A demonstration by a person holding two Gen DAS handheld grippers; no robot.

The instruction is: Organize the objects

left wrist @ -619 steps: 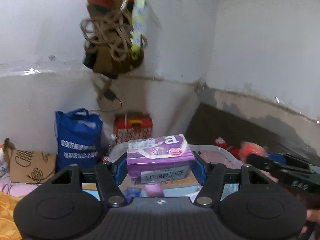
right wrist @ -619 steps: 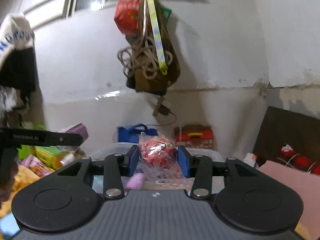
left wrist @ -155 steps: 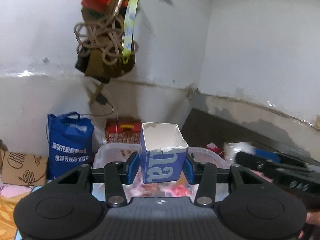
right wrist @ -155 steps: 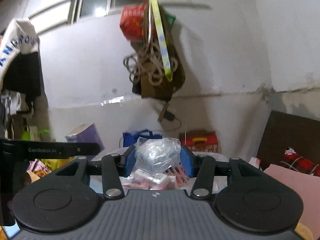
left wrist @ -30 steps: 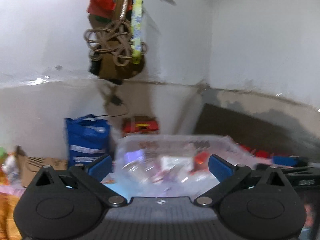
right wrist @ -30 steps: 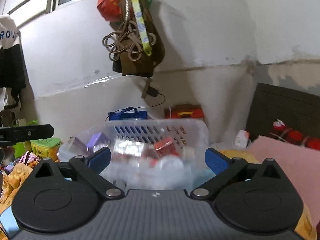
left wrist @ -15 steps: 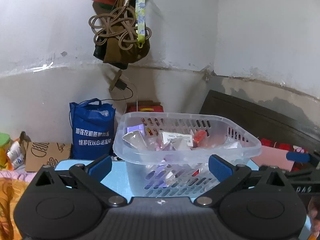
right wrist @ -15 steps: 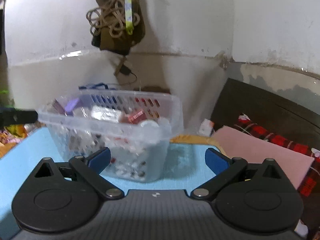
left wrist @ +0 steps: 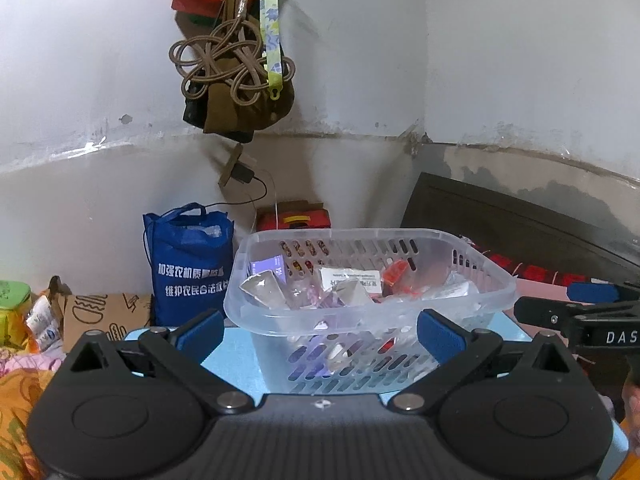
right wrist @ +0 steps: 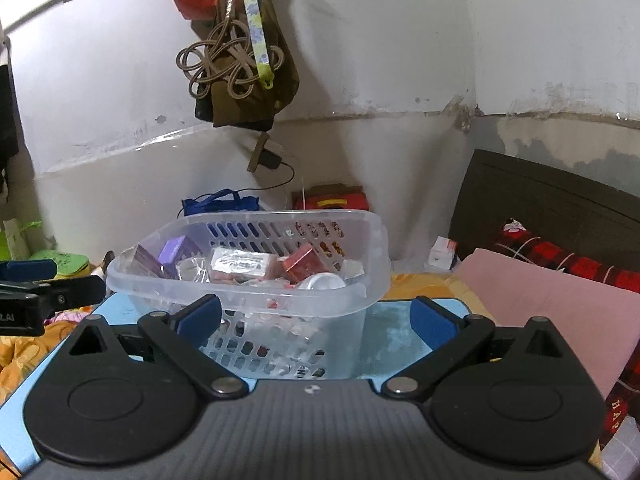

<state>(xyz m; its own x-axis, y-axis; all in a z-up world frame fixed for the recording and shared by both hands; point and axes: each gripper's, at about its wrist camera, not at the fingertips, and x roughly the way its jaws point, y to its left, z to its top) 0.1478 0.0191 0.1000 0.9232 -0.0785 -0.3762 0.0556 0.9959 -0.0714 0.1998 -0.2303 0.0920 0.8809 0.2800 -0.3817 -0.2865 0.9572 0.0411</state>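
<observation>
Left gripper (left wrist: 320, 334) has its blue-padded fingers (left wrist: 200, 330) spread wide with nothing between them, and the right gripper (right wrist: 316, 320) is the same — wide apart, empty. Just ahead of both pairs of fingers sits the clear slotted plastic basket (left wrist: 496, 280) on a light blue tabletop (left wrist: 236, 356), packed with small wrapped packets and boxes — a purple box (right wrist: 180, 250) and a red box (right wrist: 304, 266) among them. Past the basket there's a blue tote bag with white lettering (left wrist: 188, 268) against the wall.
</observation>
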